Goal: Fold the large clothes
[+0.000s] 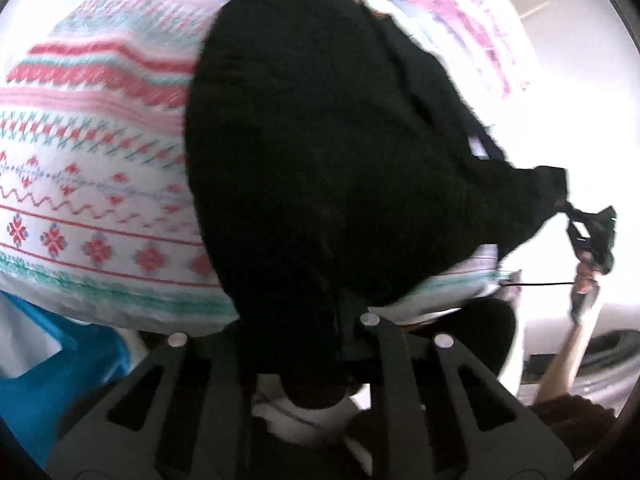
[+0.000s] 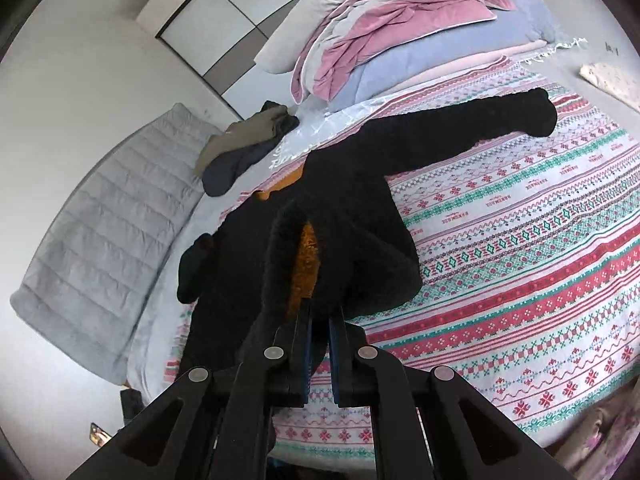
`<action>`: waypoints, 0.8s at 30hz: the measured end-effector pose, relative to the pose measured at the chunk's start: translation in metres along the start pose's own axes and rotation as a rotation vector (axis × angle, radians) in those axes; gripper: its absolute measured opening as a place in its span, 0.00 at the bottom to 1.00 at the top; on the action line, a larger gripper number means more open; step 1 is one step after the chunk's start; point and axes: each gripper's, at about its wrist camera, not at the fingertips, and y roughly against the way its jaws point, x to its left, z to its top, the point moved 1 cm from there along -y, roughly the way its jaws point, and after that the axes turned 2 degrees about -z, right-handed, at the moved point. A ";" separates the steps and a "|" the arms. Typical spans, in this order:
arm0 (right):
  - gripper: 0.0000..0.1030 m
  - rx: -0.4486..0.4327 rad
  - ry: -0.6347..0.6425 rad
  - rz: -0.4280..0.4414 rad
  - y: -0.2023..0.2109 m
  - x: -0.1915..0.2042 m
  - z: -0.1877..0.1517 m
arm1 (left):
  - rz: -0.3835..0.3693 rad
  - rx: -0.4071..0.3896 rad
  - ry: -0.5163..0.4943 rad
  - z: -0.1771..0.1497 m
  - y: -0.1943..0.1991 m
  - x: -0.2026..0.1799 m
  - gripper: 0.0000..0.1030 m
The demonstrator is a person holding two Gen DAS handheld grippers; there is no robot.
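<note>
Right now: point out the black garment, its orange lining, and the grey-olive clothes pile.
black garment [image 2: 352, 184]: right wrist view, on its body.
orange lining [image 2: 306, 256]: right wrist view, inside the opening.
grey-olive clothes pile [image 2: 244, 140]: right wrist view, olive piece.

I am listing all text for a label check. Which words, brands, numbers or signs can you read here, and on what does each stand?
Bedspread, green stripes: small repeated red lettering, too small to read.
Black garment: no text visible.
Bedding pile: no text visible.
Left wrist view: blurred, nothing readable.

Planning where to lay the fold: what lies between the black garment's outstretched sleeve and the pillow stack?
Right wrist view: only patterned bedspread between sleeve and pillow stack.
</note>
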 end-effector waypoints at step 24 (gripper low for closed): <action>0.42 0.178 0.111 -0.332 0.023 -0.040 -0.054 | 0.322 -0.150 -0.338 0.007 0.031 -0.082 0.69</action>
